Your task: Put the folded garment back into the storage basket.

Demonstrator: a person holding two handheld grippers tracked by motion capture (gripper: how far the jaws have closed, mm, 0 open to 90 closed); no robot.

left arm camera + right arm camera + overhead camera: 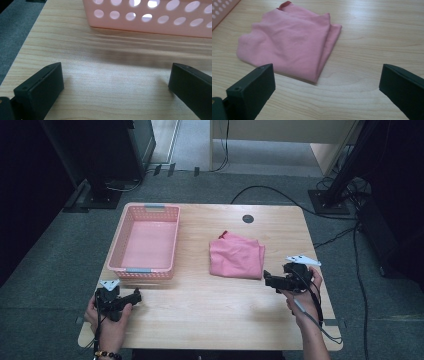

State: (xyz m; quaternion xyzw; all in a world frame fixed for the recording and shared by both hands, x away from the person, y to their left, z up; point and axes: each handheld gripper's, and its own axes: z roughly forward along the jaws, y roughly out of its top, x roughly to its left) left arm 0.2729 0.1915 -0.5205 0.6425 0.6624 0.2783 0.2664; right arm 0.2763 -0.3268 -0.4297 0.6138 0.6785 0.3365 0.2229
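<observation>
I hold my left gripper [136, 296] over the wooden table [215, 310] near its near left corner, just in front of the pink plastic basket [145, 241]. Its jaws stand wide apart with nothing between them but bare wood. In the left gripper view the basket's perforated side wall [160, 20] runs across the top, close ahead of the jaws, and its shadow lies on the wood between the wall and me.

The basket sits at the left edge of the table, reaching back toward the far left corner, with grey handles at its near and far ends. Its inside looks empty.

My right gripper [266, 279] hangs near the right edge of the table, about midway along it, pointing left toward the folded pink cloth [236, 256]. Its jaws are also spread wide and hold nothing. In the right gripper view the cloth [287, 50] lies just beyond the left jaw, flat on the wood, folded into a rough square with layered edges on its right side and a darker red bit showing at its far corner. The cloth lies near the middle of the table, a little to the right, well apart from the basket.

A small dark round fitting [248, 218] is set in the table near the far edge.
</observation>
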